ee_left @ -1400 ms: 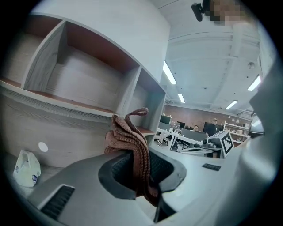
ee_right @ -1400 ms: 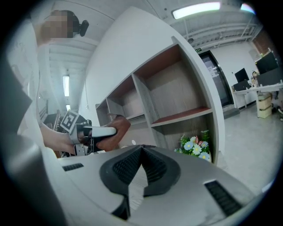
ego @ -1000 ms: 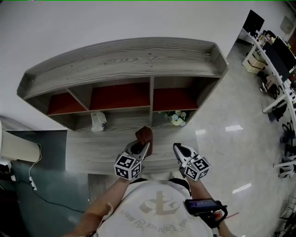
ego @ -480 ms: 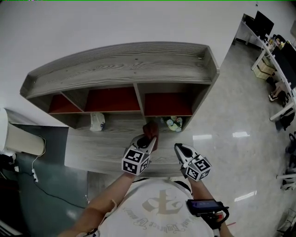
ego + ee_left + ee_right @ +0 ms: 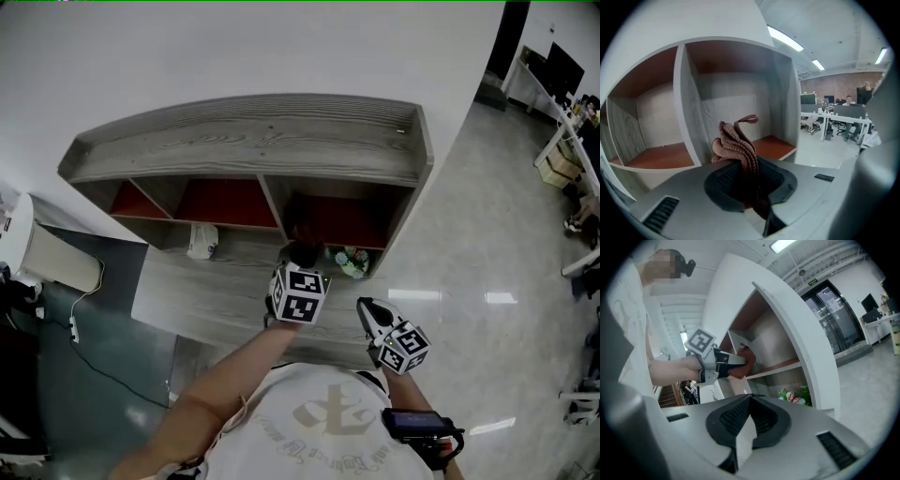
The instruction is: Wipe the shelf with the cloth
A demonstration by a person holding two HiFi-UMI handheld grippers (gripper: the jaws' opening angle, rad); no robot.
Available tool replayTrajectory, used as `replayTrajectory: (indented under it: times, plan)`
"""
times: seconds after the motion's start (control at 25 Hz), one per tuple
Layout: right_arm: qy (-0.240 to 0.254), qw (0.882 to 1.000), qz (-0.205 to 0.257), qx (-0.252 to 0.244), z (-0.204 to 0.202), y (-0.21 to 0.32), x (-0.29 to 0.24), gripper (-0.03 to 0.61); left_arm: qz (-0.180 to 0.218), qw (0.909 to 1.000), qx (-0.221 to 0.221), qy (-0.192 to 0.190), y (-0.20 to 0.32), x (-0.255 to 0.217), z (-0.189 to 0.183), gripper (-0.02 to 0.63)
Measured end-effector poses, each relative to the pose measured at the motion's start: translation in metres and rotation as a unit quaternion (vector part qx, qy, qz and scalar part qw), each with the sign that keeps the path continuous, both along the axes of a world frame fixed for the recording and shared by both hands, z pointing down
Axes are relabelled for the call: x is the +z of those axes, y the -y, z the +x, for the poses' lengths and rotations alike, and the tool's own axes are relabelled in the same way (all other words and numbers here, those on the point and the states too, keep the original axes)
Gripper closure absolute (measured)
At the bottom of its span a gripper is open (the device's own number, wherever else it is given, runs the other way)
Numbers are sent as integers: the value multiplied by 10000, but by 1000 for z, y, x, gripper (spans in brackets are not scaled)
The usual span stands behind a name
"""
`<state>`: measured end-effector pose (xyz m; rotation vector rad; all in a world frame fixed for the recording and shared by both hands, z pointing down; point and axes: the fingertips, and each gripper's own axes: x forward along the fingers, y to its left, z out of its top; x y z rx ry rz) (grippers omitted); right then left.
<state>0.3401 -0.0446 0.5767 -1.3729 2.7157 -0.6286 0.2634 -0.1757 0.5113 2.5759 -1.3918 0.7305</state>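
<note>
Left gripper (image 5: 298, 274): jaws clamped on the cloth (image 5: 737, 144), which is bunched up just ahead.
Shelf (image 5: 253, 141): its right compartment opens directly before that cloth.
Right gripper (image 5: 373, 311): jaws together, empty, beside and behind the left gripper.

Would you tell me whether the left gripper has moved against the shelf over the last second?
Yes. The left gripper, shut on the cloth, has advanced from the front ledge of the shelf to the mouth of its right compartment.
</note>
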Motion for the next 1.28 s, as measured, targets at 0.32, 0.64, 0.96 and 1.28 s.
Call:
replayTrajectory:
  times: [0.32,0.64,0.96,1.28]
  plan:
    - [92,9996,3,-284,31,-1,4,574,-140,9952,-559,787,53,6,10,546]
    - [226,9988,-12,-436,58,-5,11,574,-561,9820,-1208,1338,90,21,0,546]
    - [295,9982,17,-522,73,-3,12,574,-1000,9749,-1473,1336,99,42,0,546]
    - [312,9987,32,-391,89,4,16,574,-1147,9789,-1520,734,103,47,3,549]
